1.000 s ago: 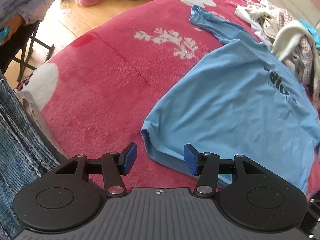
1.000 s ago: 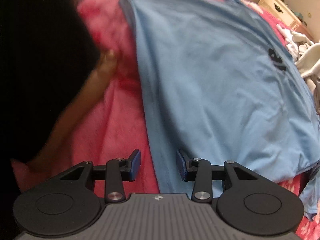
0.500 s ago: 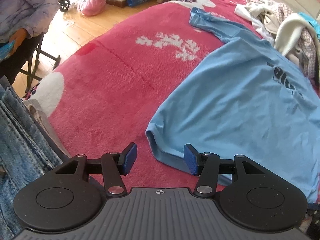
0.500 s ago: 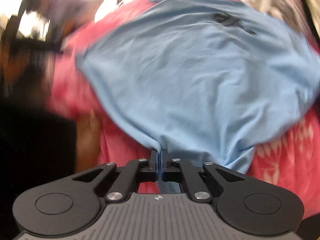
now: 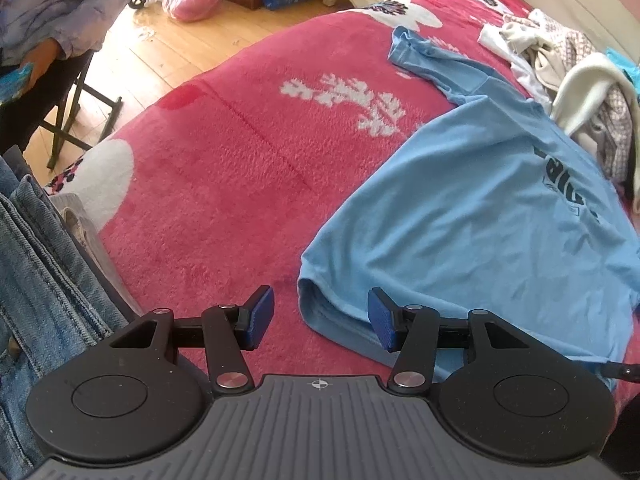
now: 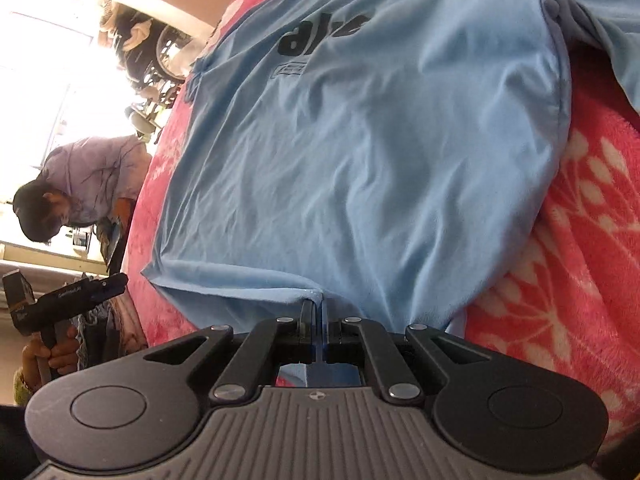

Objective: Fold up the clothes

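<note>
The shirt (image 5: 472, 216) lies spread on the red blanket (image 5: 240, 168), no fold made yet. Your right gripper (image 6: 316, 312) is clamped on its hem; your left gripper (image 5: 320, 316) hangs open over the near corner, touching nothing. The far sleeve runs out of frame.

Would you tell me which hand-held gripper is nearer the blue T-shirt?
Right. The right hand-held gripper is shut on the blue T-shirt at its hem; the left hand-held gripper hangs open beside the hem's corner, not touching.
</note>
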The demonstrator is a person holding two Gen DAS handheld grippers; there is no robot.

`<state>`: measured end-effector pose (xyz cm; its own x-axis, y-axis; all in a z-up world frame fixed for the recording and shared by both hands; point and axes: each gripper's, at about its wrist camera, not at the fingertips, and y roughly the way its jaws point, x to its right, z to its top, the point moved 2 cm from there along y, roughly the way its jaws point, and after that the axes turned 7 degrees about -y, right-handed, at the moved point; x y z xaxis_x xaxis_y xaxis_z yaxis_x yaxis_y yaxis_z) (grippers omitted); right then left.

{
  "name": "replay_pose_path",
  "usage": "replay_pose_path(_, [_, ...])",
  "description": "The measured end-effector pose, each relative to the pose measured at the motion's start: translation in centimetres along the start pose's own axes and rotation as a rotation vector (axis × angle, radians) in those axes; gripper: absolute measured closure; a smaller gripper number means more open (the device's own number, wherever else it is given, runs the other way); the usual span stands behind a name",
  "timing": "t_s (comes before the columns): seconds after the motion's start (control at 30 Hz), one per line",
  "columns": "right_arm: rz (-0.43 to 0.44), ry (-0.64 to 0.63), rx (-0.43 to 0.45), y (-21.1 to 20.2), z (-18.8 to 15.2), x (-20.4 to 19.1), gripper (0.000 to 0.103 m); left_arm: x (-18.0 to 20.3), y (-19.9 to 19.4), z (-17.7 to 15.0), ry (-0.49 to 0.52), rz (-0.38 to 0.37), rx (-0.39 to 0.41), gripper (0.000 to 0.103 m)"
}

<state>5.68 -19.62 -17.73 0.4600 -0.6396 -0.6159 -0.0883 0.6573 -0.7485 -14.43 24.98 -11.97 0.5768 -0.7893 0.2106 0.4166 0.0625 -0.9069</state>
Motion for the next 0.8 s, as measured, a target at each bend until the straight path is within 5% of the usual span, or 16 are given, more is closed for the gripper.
replay_pose_path(0.23, [0.003, -0.006, 0.017, -0.1, -0.1, -0.1, 0.099, 0.4, -0.6, -0.8, 0.033, -0.009, 0.009, 0.051])
replay_pose_path(0.4, [0.007, -0.004, 0.021, -0.1, -0.2, -0.2, 0.099, 2.1, -1.2, -2.9, 0.208, -0.009, 0.019, 0.051])
replay_pose_path(0.8, [0.031, -0.029, 0.073, -1.9, -1.1, -2.0, 0.099, 5.0, 3.3, -5.4, 0.634, 0.287, 0.125, 0.051])
